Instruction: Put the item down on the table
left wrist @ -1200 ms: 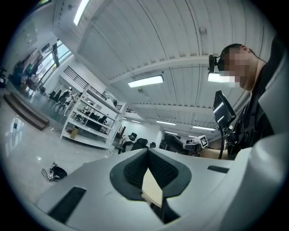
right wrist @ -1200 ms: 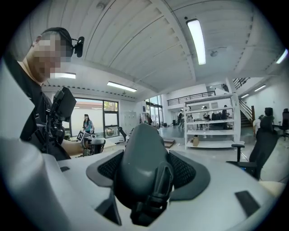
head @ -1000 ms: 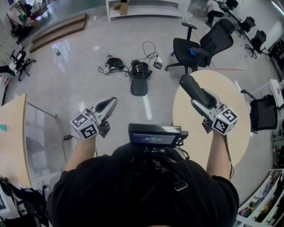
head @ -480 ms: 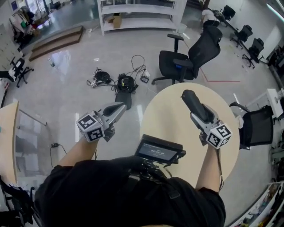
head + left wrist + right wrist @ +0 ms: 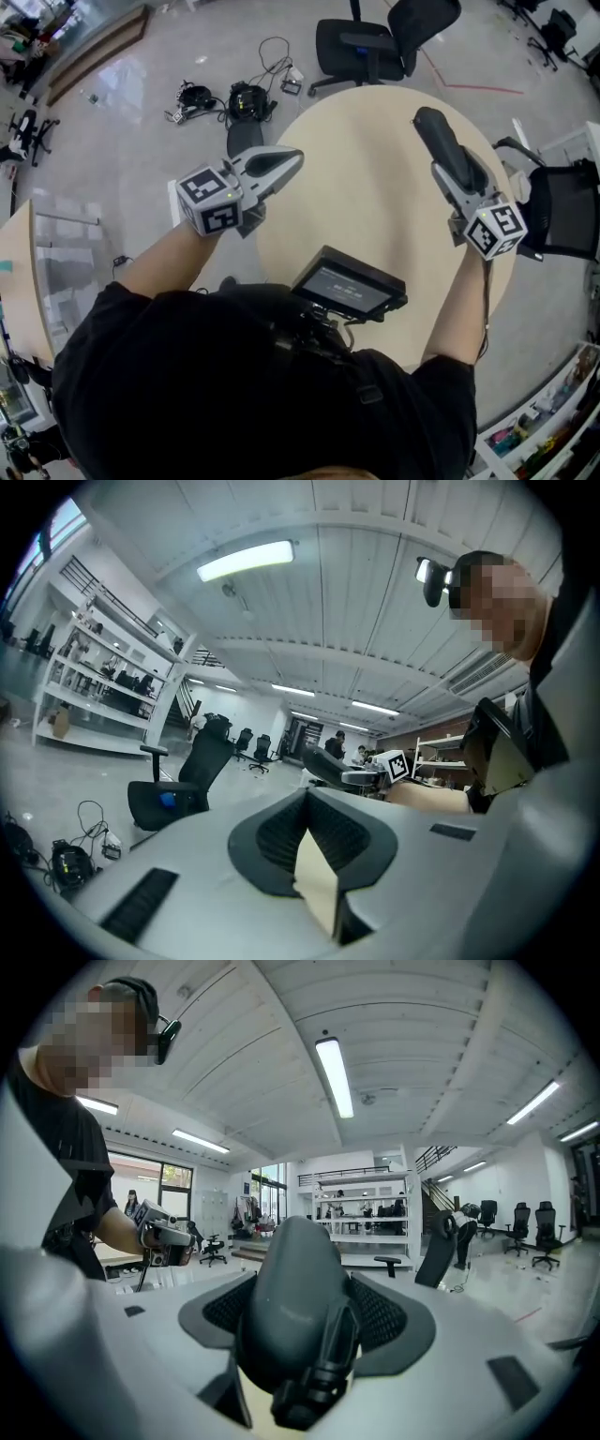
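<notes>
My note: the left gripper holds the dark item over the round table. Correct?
No. The right gripper holds the dark item over the round table; the right gripper view shows it between those jaws. The left gripper is empty.

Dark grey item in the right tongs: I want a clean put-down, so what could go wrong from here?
1. The dark grey item juts well past the right tongs, so its far tip may meet the round table first and twist in the grip.
2. Its body looks rounded and smooth, and it hangs over the table's right part, toward the rim; released there, it might roll off toward the black chair.
</notes>
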The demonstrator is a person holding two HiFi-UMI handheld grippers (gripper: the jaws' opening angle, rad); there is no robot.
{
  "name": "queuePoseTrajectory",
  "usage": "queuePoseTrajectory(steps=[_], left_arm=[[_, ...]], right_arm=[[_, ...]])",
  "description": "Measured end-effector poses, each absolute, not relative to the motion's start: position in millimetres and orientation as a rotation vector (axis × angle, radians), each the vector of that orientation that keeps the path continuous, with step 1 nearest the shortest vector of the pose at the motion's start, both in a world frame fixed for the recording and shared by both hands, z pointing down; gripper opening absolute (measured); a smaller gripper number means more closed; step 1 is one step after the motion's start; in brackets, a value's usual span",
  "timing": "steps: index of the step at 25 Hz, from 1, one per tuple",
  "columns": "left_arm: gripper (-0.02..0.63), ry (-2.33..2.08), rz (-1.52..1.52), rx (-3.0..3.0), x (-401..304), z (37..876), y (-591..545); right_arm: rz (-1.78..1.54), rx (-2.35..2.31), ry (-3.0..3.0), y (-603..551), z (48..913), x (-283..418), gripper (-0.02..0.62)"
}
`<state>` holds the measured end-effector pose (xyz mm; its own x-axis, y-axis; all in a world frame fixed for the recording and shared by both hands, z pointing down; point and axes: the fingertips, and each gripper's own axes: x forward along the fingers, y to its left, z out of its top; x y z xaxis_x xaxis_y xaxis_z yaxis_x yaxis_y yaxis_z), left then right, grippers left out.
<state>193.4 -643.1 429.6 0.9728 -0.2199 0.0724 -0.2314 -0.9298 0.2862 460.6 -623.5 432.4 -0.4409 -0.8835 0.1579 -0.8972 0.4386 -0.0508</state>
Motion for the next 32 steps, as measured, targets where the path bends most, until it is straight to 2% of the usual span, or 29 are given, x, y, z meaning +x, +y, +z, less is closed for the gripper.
queuePoseTrajectory(steps=[15,32], left_arm=[[0.002,-0.245,0.205,2.767,346.2,481.4,-644.3],[0.002,-0.203,0.251,2.687,462.5,533.7,-667.2]], right_arm=[[0.239,1.732,-2.496,-621.1,496.0,623.7,0.324],[0.262,1.910,-2.392,-632.6,579.3,755.0,0.324]])
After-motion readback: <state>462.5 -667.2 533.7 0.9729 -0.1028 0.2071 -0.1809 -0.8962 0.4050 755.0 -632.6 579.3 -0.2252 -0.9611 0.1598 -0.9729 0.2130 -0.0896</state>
